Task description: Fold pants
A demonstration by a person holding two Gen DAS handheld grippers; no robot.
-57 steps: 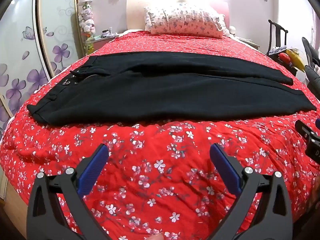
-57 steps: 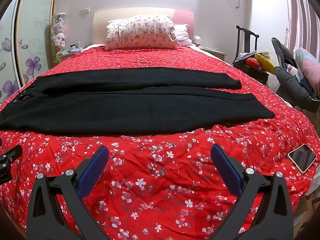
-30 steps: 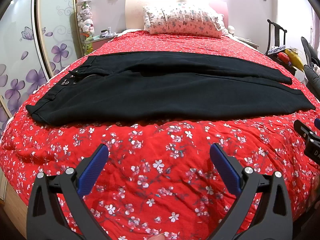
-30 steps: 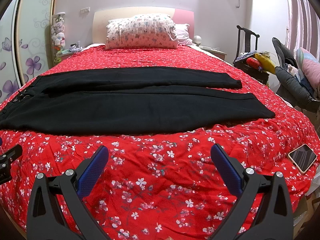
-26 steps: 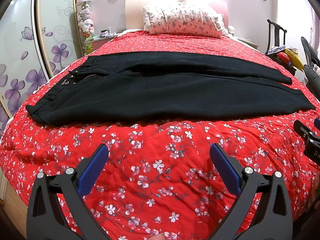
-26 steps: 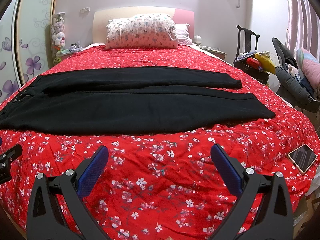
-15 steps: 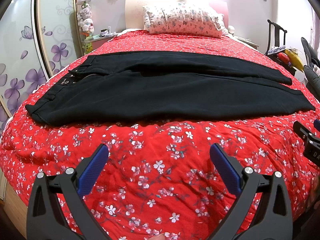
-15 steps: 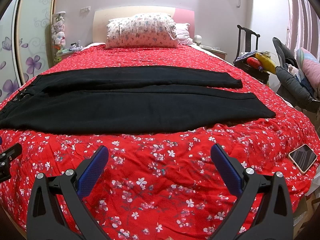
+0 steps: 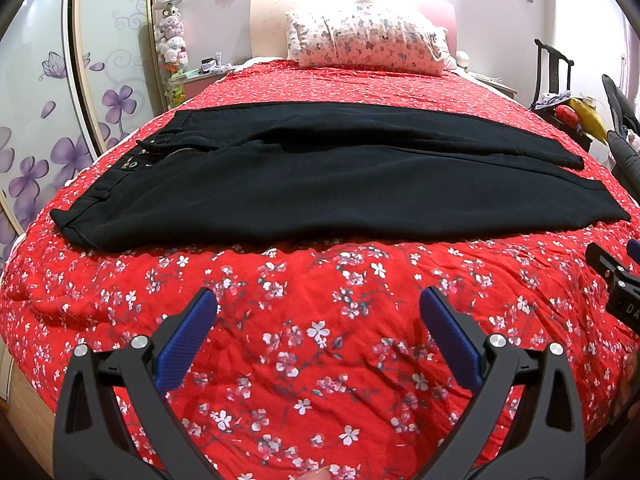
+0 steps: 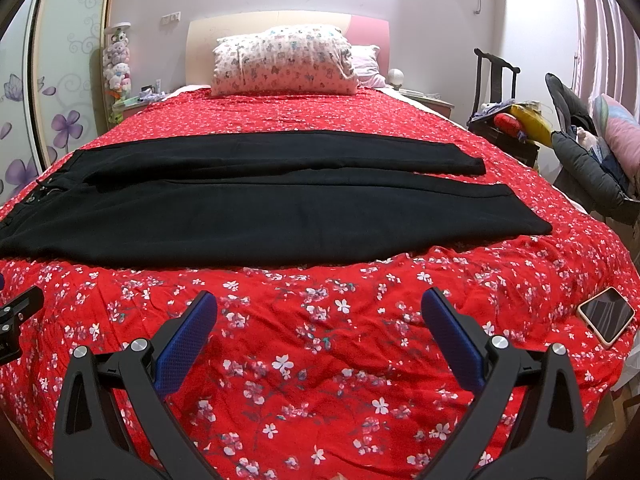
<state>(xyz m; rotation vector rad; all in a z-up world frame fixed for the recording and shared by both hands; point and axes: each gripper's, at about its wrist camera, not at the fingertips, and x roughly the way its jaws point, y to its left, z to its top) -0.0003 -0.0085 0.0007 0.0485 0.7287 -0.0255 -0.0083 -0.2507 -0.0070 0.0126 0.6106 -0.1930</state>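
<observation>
Pants: black pants (image 9: 320,188) lie flat across the middle of the frame in both views, spread sideways over the bed (image 9: 320,320); waistband at the left, leg ends at the right. The far leg (image 10: 280,152) lies just behind the near leg (image 10: 280,220), its end stopping short of the near one.
Bed: red cover with white blossoms fills the lower half of each frame; a printed pillow (image 10: 284,66) stands at the top centre against the headboard.
Left hand-held gripper: left hand-held gripper (image 9: 319,320) sits at the bottom of the left wrist view, blue-padded fingers (image 9: 186,344) spread wide, nothing between them, over bare cover below the pants and apart from them.
Right hand-held gripper: right hand-held gripper (image 10: 320,320) sits at the bottom of the right wrist view, fingers likewise spread wide and empty, apart from the pants; its tip also shows at the right edge of the left wrist view.
Phone: a phone (image 10: 606,314) lies on the cover at the lower right of the right wrist view.
Surroundings: a dark chair (image 10: 496,92) with piled things at the upper right; flower-painted wardrobe door (image 9: 36,120) at the left edge.
</observation>
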